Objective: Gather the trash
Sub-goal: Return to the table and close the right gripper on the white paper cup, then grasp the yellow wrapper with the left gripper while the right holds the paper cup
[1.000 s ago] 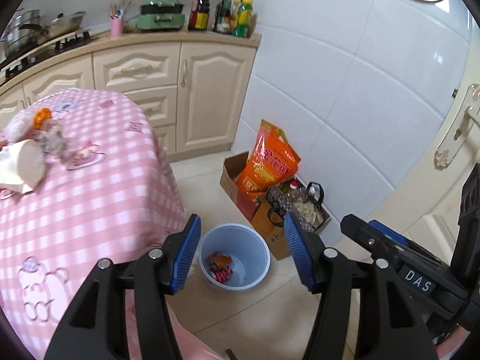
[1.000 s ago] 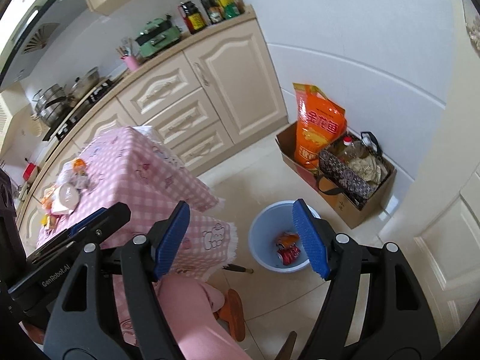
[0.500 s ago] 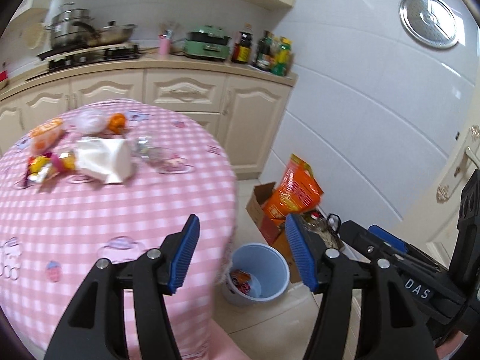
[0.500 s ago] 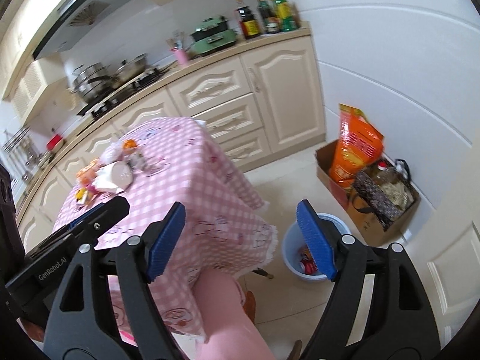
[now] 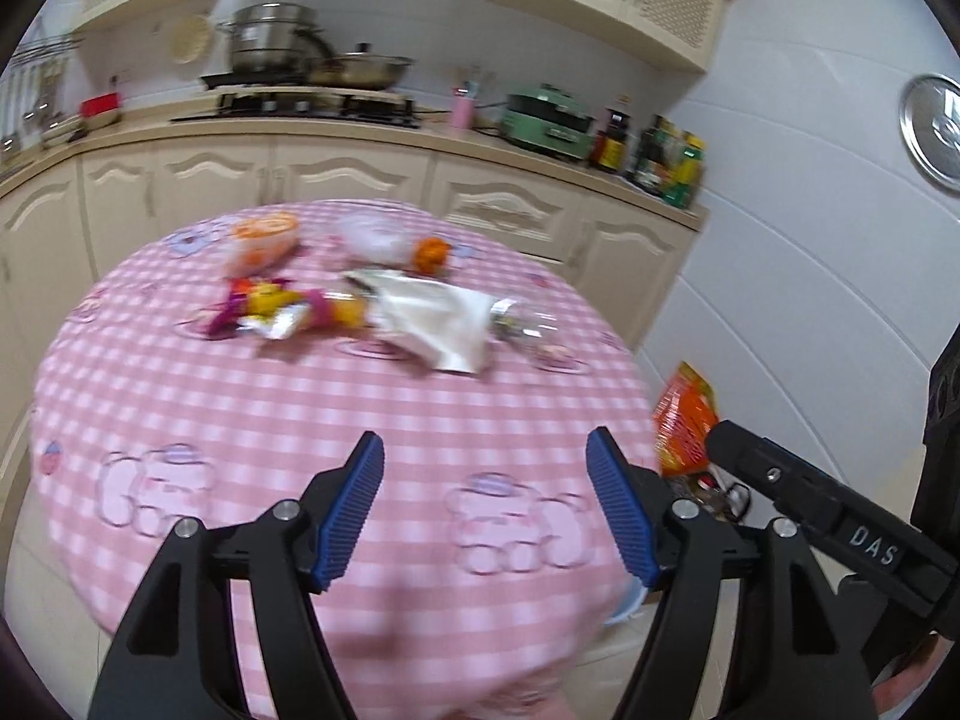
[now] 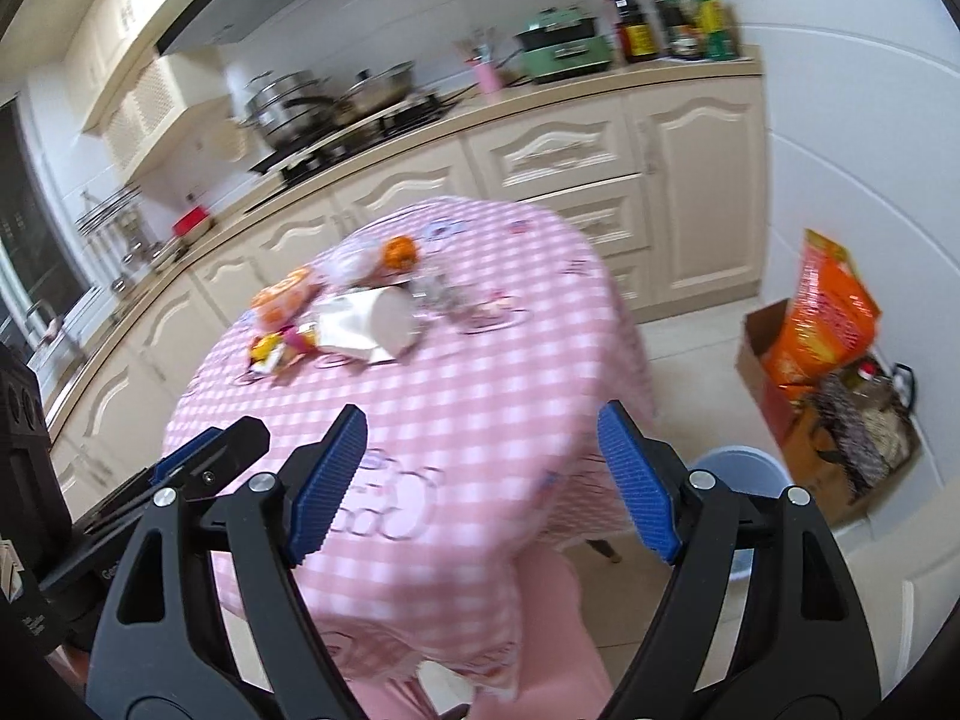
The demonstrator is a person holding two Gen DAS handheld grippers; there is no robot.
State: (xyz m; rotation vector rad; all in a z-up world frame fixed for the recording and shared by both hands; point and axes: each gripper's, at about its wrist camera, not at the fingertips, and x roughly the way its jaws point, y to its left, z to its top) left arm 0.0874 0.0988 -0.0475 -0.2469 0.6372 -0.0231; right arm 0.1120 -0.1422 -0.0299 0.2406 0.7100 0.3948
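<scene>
Trash lies on the far half of the pink checked table (image 5: 300, 420): a white crumpled bag (image 5: 432, 318), colourful wrappers (image 5: 270, 312), an orange-lidded cup (image 5: 261, 237), a clear plastic bag with an orange piece (image 5: 432, 252) and a clear bottle (image 5: 528, 324). The same pile shows in the right wrist view, white bag (image 6: 366, 324) in the middle. My left gripper (image 5: 486, 510) is open and empty above the table's near edge. My right gripper (image 6: 480, 480) is open and empty, above the near edge too. The blue bin (image 6: 738, 474) stands on the floor right of the table.
Cream kitchen cabinets and a counter with pots (image 5: 270, 42), a green appliance (image 5: 546, 120) and bottles (image 5: 672, 162) run behind the table. A cardboard box with an orange bag (image 6: 828, 324) and a dark bag stands on the floor by the white tiled wall.
Both grippers have swung up and left from the blue bin on the floor toward the table. The trash pile has come into the middle of both views. Both stay open and empty.
</scene>
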